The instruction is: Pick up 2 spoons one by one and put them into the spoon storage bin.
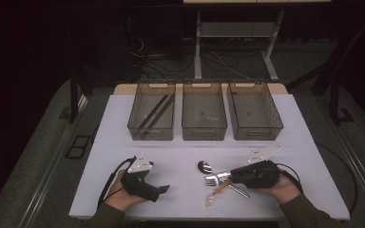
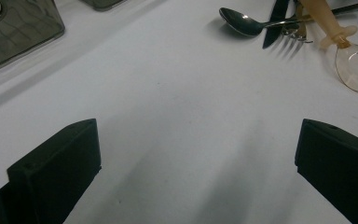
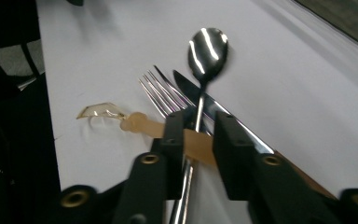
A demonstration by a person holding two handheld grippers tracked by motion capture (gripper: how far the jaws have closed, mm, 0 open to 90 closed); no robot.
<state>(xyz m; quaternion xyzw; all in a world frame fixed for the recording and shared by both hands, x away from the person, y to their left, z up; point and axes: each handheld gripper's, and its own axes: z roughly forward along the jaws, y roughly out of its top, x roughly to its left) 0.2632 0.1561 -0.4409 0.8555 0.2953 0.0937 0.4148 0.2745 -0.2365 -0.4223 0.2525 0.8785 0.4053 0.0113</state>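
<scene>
Open hand-held gripper (image 2: 198,163) over white table (image 2: 168,107), steel spoon (image 2: 242,23), amber spoon (image 2: 349,60)

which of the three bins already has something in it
The left bin: two dark sticks lie slanted inside it. The middle bin and right bin look empty.

Dim room, black beyond the white tabletop (image 1: 180,156), lit from overhead. Soft grey shadows trailing from the left tongs (image 2: 198,154) across the surface. Sharp glare streaks on the metal spoon (image 3: 208,46). Slight motion blur and soft focus on the right tongs (image 3: 198,135) up close; grainy high view.
</scene>
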